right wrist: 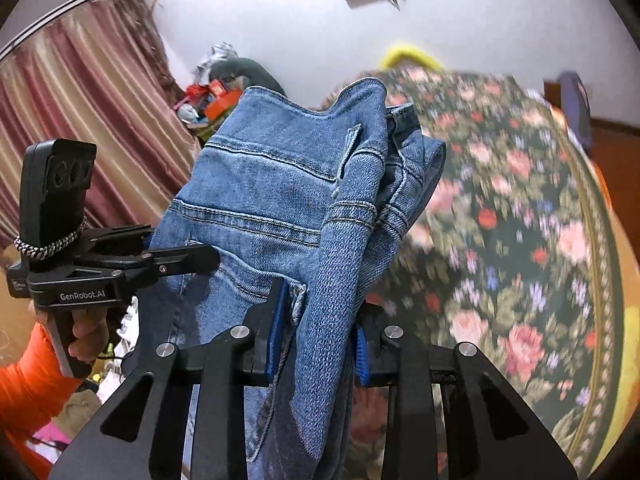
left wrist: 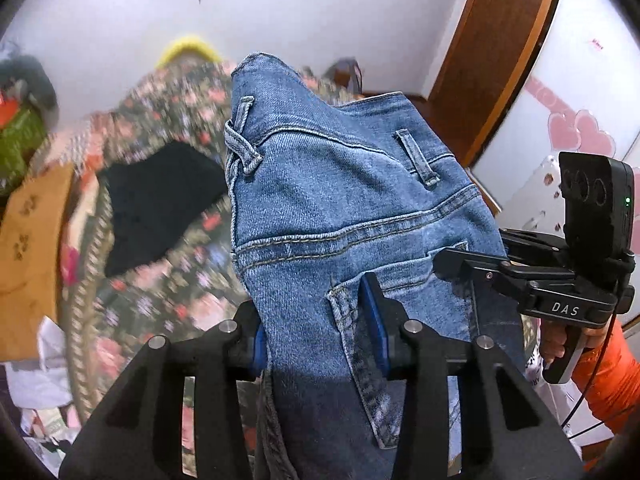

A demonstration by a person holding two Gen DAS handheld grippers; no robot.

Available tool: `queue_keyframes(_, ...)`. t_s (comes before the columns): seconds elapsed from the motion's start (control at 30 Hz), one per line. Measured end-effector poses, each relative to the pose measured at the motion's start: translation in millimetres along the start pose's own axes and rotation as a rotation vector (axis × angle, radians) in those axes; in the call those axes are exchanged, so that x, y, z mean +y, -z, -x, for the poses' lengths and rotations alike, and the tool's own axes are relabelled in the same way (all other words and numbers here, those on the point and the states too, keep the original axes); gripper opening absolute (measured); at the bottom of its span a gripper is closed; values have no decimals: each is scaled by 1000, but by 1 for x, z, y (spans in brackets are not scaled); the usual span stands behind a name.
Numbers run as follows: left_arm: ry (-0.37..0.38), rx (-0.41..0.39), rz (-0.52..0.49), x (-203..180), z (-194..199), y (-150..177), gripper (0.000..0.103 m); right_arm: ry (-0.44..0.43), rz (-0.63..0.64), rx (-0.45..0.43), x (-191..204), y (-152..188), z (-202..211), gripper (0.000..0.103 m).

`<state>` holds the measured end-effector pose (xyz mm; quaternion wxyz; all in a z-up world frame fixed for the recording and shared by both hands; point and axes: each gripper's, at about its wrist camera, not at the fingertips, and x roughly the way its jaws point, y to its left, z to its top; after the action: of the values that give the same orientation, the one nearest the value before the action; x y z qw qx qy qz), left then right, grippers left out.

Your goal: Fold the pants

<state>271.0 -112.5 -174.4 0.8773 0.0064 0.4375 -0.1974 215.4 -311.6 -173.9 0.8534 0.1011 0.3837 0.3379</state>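
A pair of blue jeans (left wrist: 340, 200) hangs in the air between both grippers, waistband up, belt loops and a back pocket showing. My left gripper (left wrist: 316, 344) is shut on the jeans near the pocket edge. My right gripper (right wrist: 316, 344) is shut on a bunched fold of the same jeans (right wrist: 280, 200). The right gripper also shows in the left wrist view (left wrist: 452, 262), touching the jeans' right side. The left gripper shows in the right wrist view (right wrist: 200, 256), touching the jeans' left side.
A bed with a floral cover (right wrist: 520, 220) lies below, blurred. A black garment (left wrist: 160, 200) and an orange-brown cloth (left wrist: 32, 240) lie on it. A wooden door (left wrist: 500, 40), a curtain (right wrist: 80, 128) and a toy pile (right wrist: 212, 100) stand around.
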Motion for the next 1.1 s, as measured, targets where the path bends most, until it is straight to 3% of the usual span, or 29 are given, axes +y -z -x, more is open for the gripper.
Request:
queue_keyframes(0.2,-52,-113,-16,16,37,-21,40,2,70,-75,30,-40,3,26)
queue_keyframes(0.57,-87,-224,49,101,66,-65,40,-3,183,-118,75,-119,-37,25)
queue_keyframes(0.8,-114,-231,84,163,41,-94,40,12,210,-101,86,-162,-102,25)
queue_keyframes(1.1,-111,-171,172,243,-32,-117,40,47,204,-20,67,-198,-198,25)
